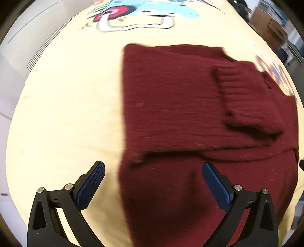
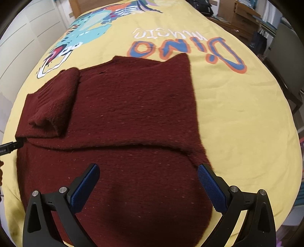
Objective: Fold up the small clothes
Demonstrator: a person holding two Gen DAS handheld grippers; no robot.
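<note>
Yellow dinosaur-print bedding (image 2: 237, 114) covers the bed, and on it lies a dark red knitted sweater (image 2: 123, 114), already partly folded: one sleeve (image 2: 51, 106) is turned in over the body and a crosswise fold edge runs over the near part. Both the left hand-held gripper (image 1: 153, 182) and the right hand-held gripper (image 2: 148, 184) hover above the near end with jaws spread wide and holding nothing, so at least one final fold seems to remain. Nothing lies in the way on the bed, while cardboard boxes (image 2: 239, 11) stand well beyond the bed's far end.
</note>
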